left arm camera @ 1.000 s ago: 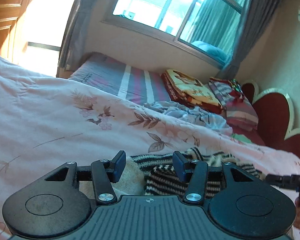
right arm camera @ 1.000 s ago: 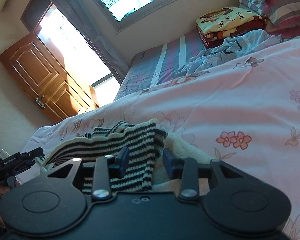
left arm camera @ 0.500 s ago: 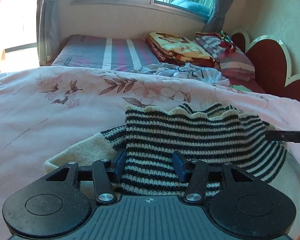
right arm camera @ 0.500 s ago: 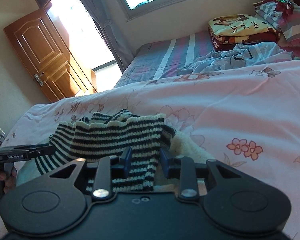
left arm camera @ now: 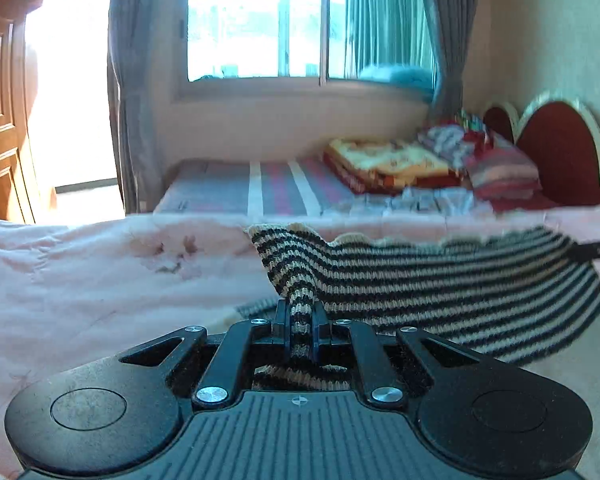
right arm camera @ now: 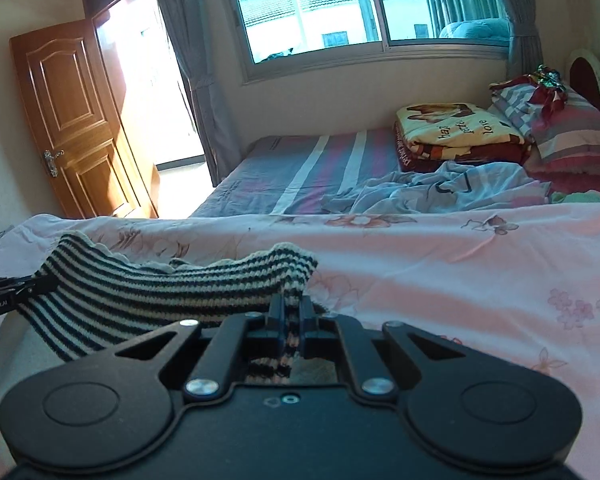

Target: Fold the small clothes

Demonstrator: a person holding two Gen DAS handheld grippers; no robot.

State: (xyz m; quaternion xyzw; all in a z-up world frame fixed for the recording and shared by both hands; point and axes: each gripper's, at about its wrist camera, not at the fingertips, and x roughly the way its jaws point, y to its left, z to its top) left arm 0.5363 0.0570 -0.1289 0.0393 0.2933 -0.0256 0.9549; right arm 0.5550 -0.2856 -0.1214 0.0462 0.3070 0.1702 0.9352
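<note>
A small knitted garment (left arm camera: 440, 280) with narrow black and cream stripes is stretched between the two grippers above a pink flowered quilt (left arm camera: 80, 272) on the bed. Its top edge is finished with a pale scalloped trim, and the knit sags a little in the middle, with one fold standing up near each held corner. The left gripper (left arm camera: 300, 326) has just closed and now pinches one bunched corner of the garment between its black pads, the stripes squeezed into a narrow band between them. The right gripper (right arm camera: 291, 322) has also just closed and pinches the opposite corner in the same way. In each wrist view the other gripper's tip shows at the far end of the cloth, gripping its edge. A cream, fleecy layer (right arm camera: 20, 344) lies under the striped knit. Beyond the quilt are a striped sheet (right arm camera: 312, 168), folded blankets (right arm camera: 456, 128) and pillows (right arm camera: 572, 128) under the window (right arm camera: 340, 8).
</note>
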